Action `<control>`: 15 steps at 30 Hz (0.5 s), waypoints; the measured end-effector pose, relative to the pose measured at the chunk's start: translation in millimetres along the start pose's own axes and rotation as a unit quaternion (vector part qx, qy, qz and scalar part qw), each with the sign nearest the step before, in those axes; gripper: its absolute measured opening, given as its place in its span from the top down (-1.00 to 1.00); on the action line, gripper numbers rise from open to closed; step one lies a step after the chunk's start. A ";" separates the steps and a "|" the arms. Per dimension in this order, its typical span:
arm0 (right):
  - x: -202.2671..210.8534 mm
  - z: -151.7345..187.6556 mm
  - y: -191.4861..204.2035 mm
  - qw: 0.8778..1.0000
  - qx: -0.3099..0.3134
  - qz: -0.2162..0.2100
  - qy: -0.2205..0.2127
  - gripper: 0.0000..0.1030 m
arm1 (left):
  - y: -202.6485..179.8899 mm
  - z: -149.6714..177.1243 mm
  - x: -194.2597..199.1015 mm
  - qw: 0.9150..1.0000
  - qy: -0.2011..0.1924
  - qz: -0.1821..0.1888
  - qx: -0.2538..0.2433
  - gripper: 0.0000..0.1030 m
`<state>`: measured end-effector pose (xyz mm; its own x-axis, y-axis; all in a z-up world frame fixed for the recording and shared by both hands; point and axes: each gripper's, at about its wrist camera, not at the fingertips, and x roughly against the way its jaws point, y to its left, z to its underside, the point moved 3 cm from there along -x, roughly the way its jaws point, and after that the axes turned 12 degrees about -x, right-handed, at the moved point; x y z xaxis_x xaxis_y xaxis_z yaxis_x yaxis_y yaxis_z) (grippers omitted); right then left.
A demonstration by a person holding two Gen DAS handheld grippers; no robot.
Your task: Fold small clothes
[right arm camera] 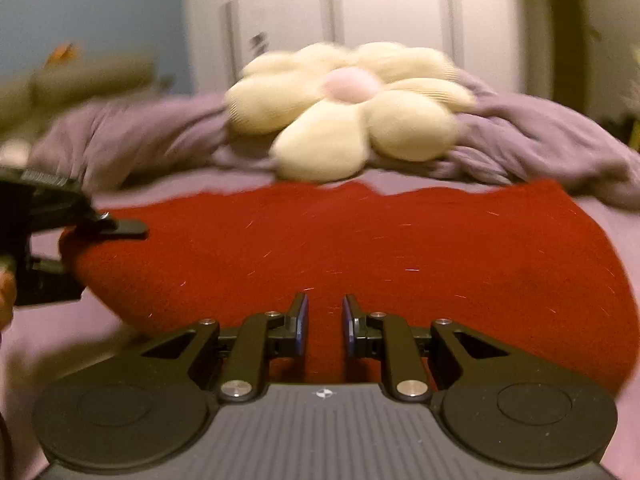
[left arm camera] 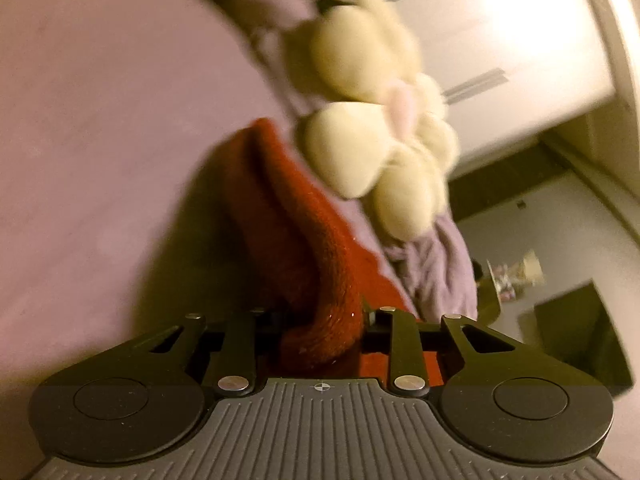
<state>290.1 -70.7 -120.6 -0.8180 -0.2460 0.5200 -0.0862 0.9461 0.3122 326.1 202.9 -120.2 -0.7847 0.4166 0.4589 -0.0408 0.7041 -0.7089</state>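
My left gripper (left arm camera: 324, 320) is clamped on the red knit garment (right arm camera: 360, 248); right gripper (right arm camera: 324, 324) jaws hang narrowly apart, empty. It's soft, floppy wool: best pinched at edges.

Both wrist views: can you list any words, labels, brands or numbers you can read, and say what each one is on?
No readable text in either view.
Left hand-held gripper: only a small round crosshair mark on its grey ribbed body, no letters.
Right hand-held gripper: the same mark, no letters.
Red knit garment: no tag or print visible.
Flower cushion: blurred, nothing printed that shows.
Clutter on the floor: too small and blurred to read.
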 end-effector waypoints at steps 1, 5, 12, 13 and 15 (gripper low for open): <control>7.5 -3.2 -11.3 1.000 -0.022 0.003 -0.008 0.66 | -15.5 -1.9 -0.7 1.000 -0.003 0.004 -0.022 0.40; 32.4 -14.2 -56.1 0.995 -0.096 0.017 -0.029 0.66 | -86.4 3.2 -26.3 0.995 0.005 0.045 -0.092 0.41; 55.9 -14.7 -116.2 0.987 -0.135 0.070 -0.041 0.65 | -157.5 72.1 -120.5 0.974 0.092 0.013 -0.207 0.39; 55.4 -14.0 -123.4 0.987 -0.132 0.083 -0.043 0.65 | -157.8 80.3 -129.4 0.971 0.100 0.006 -0.217 0.39; 54.2 -10.9 -139.0 0.984 -0.132 0.110 -0.037 0.65 | -157.6 91.9 -141.4 0.966 0.103 -0.003 -0.236 0.36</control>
<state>264.0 -217.9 -127.1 -0.8407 -0.0154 0.5414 0.2413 0.8843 0.3998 386.7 -19.8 -122.6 -0.6428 0.4839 0.5938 0.2798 0.8700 -0.4061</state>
